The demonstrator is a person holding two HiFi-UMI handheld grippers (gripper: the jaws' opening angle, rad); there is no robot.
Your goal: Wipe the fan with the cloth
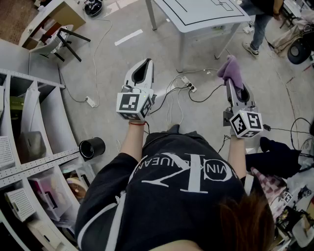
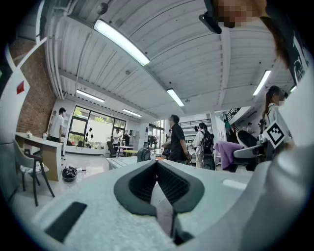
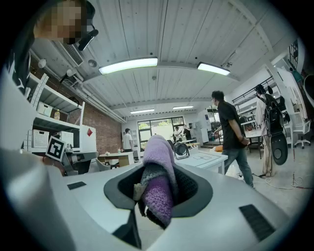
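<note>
Knitted wool, matt plastic, bare floor

The cloth (image 3: 159, 152) is a soft, nubbly purple knit, fuzzy along its folds. The left gripper (image 2: 157, 169) and right gripper (image 3: 162, 191) have matt, faintly speckled pale-grey plastic shells, and their dark pads (image 2: 174, 184) look dull and ribbed. The floor (image 1: 113, 63) is smooth grey with a slight sheen.

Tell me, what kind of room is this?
Probably a workshop or lab: a white table marked with black lines, a white power strip lying on the grey concrete floor, and open metal shelves.
</note>
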